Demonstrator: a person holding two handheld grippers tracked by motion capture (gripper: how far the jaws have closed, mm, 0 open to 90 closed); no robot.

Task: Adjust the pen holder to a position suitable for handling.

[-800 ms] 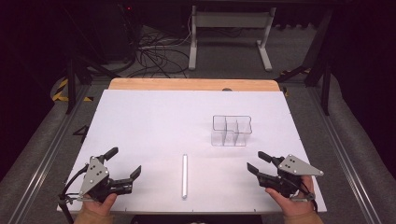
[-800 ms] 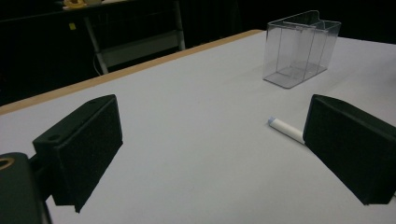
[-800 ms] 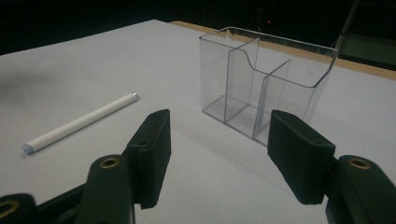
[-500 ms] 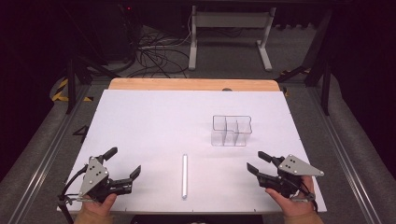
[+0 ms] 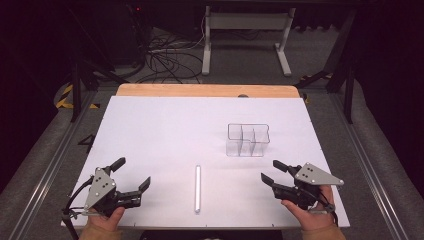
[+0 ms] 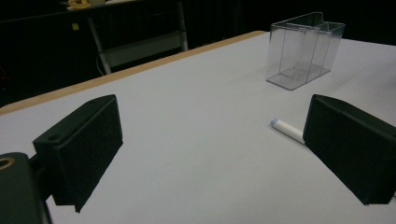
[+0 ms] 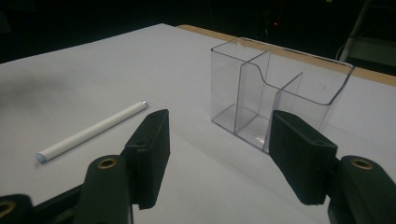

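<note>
**Both grippers spread, nothing held**

The left gripper [image 5: 131, 176] and right gripper [image 5: 273, 171] rest near the white table's [image 5: 165, 130] front edge, jaws apart and empty. Between them lies a white marker [image 5: 198, 188]. Ahead-left of the right gripper stands a clear divided organizer [image 5: 247, 140]; the right gripper view reveals its three empty compartments [image 7: 275, 95]. The left gripper view shows the marker's bluish tip [image 6: 274, 122].

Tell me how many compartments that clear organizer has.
3. The clear organizer shows one long compartment across its far side and two smaller ones side by side at the front. All look empty, and none seems hidden.
</note>
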